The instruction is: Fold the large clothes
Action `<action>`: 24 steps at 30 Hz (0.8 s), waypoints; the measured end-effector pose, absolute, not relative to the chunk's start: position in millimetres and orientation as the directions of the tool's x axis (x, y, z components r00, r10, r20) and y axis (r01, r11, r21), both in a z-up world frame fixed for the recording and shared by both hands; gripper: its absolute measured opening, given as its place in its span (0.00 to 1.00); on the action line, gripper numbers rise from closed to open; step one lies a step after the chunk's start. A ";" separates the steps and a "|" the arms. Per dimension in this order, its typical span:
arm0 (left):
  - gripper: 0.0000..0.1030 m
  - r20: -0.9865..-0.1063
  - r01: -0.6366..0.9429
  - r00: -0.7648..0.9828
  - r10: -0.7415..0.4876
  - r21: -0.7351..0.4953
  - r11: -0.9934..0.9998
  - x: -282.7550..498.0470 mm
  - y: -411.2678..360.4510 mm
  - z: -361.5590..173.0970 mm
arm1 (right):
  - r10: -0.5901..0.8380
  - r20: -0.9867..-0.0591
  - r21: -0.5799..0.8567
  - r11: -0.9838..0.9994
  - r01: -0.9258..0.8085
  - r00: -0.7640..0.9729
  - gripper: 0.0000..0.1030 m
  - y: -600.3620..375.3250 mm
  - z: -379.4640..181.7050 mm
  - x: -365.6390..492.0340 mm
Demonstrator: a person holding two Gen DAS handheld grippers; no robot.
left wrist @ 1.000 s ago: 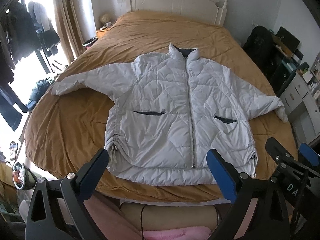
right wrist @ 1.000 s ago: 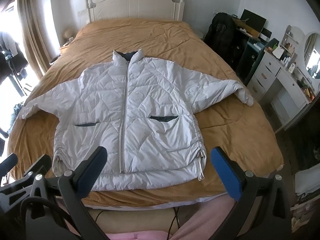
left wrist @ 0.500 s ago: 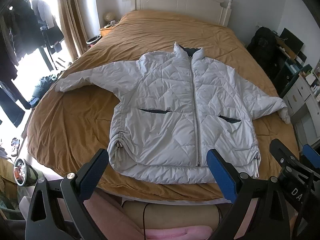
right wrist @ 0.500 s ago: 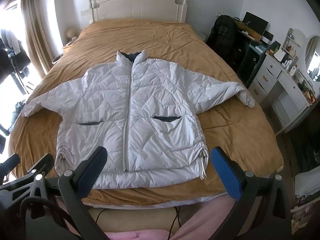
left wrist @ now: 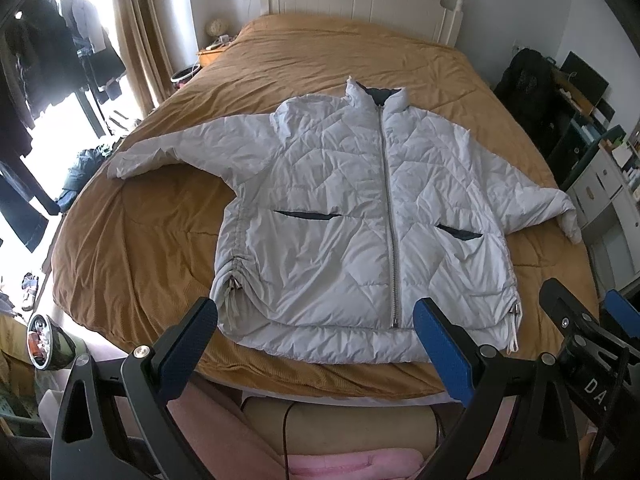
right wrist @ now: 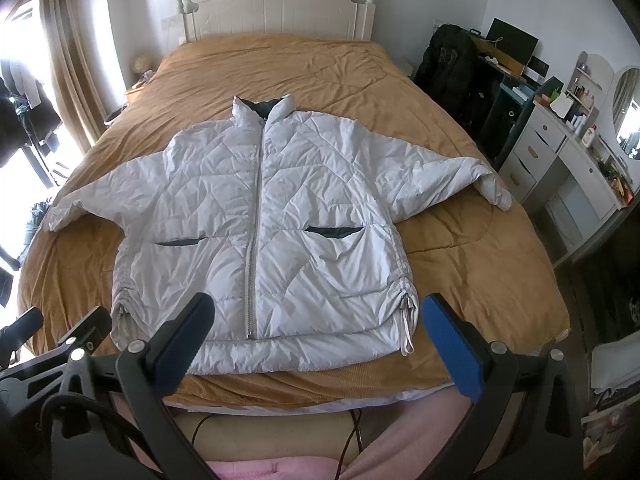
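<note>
Both views taken from the foot of the bed (left wrist: 160, 208), high above its near edge, facing the white headboard (right wrist: 276, 4) and tilted a little downward. Left wrist view placed more to the left, with the curtain (left wrist: 140, 32) and bright window side at its left border. Right wrist view placed more to the right, with the white dresser (right wrist: 560, 160) at its right border. Shared by both: the whole white jacket (left wrist: 360, 216) spread on the bed, the headboard, the dark backpack (right wrist: 448, 60). Neither view close to the jacket; only its hem near.
</note>
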State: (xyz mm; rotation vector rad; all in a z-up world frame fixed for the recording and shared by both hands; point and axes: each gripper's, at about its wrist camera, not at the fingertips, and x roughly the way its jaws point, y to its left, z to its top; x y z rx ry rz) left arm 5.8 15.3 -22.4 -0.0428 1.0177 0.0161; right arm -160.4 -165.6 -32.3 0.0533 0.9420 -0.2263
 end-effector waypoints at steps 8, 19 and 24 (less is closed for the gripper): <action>0.96 -0.853 -0.037 0.521 -0.001 -0.024 0.999 9.0 14.8 -23.7 | -0.166 -0.810 -0.051 0.975 0.215 0.562 1.00 -166.4 -36.3 -159.6; 0.96 -0.858 -0.039 0.513 0.002 -0.021 0.999 10.9 18.1 -25.7 | -0.165 -0.810 -0.050 0.975 0.215 0.562 1.00 -165.0 -36.4 -158.0; 0.96 -0.861 -0.044 0.508 0.012 -0.012 0.999 13.6 19.1 -28.7 | -0.160 -0.815 -0.045 0.976 0.214 0.557 1.00 -162.9 -40.9 -157.5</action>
